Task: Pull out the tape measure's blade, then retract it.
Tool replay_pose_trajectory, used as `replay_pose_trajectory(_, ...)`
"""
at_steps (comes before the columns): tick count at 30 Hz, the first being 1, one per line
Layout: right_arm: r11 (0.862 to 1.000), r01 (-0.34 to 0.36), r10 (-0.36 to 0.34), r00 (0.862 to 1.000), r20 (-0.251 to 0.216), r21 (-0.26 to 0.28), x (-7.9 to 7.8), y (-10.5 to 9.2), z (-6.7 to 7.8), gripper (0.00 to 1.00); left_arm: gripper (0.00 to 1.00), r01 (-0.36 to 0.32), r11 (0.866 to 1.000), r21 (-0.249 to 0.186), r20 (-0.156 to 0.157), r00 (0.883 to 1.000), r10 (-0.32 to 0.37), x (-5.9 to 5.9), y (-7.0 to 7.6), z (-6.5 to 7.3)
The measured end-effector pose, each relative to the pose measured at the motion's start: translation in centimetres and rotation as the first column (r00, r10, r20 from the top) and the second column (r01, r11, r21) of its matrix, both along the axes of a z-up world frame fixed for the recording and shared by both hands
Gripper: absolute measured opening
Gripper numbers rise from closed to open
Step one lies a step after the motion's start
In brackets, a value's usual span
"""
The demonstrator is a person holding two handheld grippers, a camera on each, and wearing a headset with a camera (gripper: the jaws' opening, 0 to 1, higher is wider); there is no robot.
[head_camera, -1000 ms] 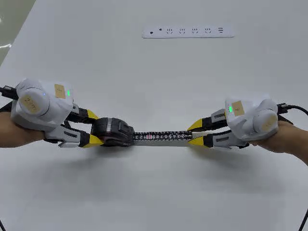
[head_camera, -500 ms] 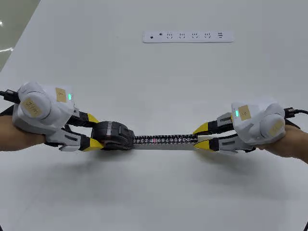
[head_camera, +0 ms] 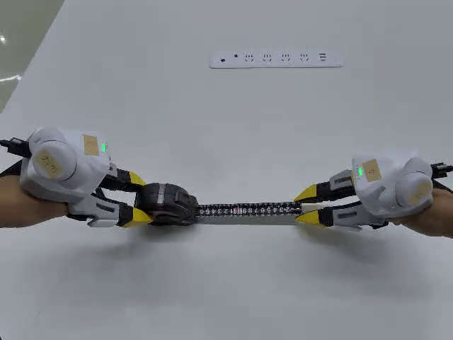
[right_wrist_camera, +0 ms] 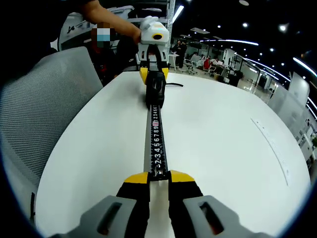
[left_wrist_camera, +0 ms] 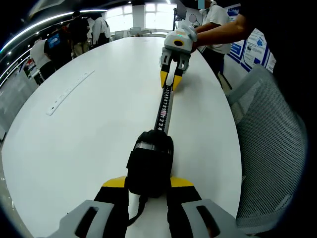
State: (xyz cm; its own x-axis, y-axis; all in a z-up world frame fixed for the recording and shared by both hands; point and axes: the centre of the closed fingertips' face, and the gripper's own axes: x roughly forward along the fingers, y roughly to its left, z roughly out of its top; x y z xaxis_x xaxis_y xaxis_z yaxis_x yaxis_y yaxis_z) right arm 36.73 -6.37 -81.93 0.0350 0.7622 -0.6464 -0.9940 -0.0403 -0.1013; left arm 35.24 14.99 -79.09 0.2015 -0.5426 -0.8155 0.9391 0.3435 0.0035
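Note:
A black tape measure [head_camera: 166, 202] rests on the white table, and my left gripper [head_camera: 139, 197] is shut on its case [left_wrist_camera: 150, 161]. Its blade [head_camera: 248, 211], dark with white numbers, runs out to the right just above the tabletop. My right gripper [head_camera: 309, 205] is shut on the blade's end [right_wrist_camera: 158, 174]. In the right gripper view the blade [right_wrist_camera: 156, 138] stretches straight ahead to the case [right_wrist_camera: 155, 88] held by the other gripper. In the left gripper view the blade [left_wrist_camera: 165, 108] leads away to the right gripper [left_wrist_camera: 171, 79].
A white power strip [head_camera: 276, 58] lies flat at the far side of the table. The table's curved edge [left_wrist_camera: 233, 134] has a grey mesh chair [left_wrist_camera: 270, 148] beside it. People stand in the room beyond the table.
My right gripper has moved further right with the blade's end, so more blade is out of the case. The left gripper and the case have stayed about where they were.

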Motion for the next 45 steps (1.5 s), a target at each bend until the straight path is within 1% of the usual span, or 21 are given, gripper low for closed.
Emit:
replay_pose_trajectory(16,1.000,0.017,-0.016,1.000,0.002,-0.019,0.2,-1.7,-0.1,0.11,0.26,-0.004,1.000,-0.001,0.001,1.000,0.004,0.0,-0.1,0.0)
replay_pose_trajectory(33,0.999,0.031,-0.031,1.000,0.003,-0.041,0.1,-3.1,-0.1,0.11,0.26,-0.005,1.000,-0.001,0.002,1.000,0.005,-0.1,-0.2,0.1)
replay_pose_trajectory(45,0.997,0.049,-0.049,0.999,0.002,-0.060,0.3,-4.8,-0.5,0.11,0.27,-0.004,1.000,0.000,0.000,1.000,0.004,0.0,-0.2,0.0)
